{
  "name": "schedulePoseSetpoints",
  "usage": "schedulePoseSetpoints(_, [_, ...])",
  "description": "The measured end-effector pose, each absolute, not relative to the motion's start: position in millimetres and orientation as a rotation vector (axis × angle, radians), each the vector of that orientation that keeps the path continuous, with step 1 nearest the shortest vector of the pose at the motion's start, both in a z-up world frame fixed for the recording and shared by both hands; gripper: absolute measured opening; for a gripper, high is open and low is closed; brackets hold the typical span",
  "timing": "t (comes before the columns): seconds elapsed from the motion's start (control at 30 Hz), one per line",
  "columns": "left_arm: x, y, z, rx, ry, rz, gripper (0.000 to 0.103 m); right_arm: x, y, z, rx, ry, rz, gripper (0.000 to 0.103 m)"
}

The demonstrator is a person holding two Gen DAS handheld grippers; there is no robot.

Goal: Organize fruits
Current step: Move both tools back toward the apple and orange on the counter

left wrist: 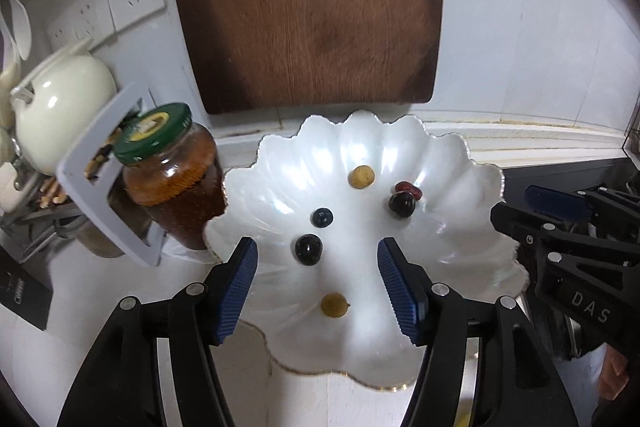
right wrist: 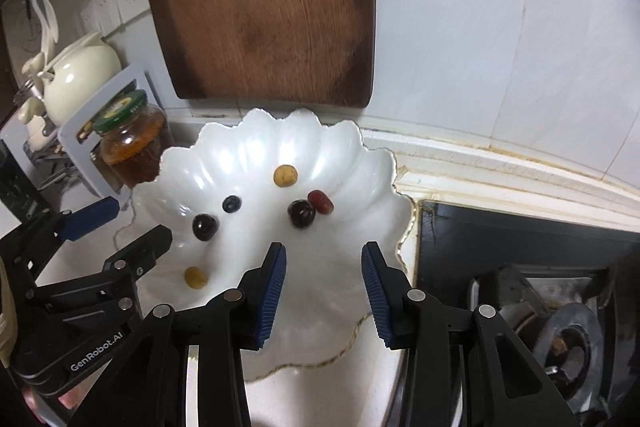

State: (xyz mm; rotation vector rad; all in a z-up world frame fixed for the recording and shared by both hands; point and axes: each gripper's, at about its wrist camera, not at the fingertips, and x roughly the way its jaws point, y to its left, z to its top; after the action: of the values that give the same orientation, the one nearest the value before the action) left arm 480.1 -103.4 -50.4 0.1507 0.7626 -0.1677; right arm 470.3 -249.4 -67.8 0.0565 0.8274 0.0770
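Fruits: I see six small pieces scattered in the white scalloped pearlescent dish (left wrist: 472,243) on the counter | left gripper (left wrist: 316,281): fingers apart, empty, framing the dark round cherry (left wrist: 308,249), apparently for pickup | right gripper (right wrist: 324,291): fingers apart, empty, above the dish's near rim.

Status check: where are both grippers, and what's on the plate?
Left gripper open over the near part of the white scalloped plate, empty. Right gripper open, empty. Six small fruits loose on plate. Jar beside plate's left edge; nothing blocking.
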Motion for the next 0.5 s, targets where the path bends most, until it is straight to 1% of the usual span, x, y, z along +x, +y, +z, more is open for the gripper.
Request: schedulePoseSetpoints(0.5, [412,-97,-9,0.134,0.657,-0.201,0.064,409,-251,-26,0.058,0.735,0.081,0.041])
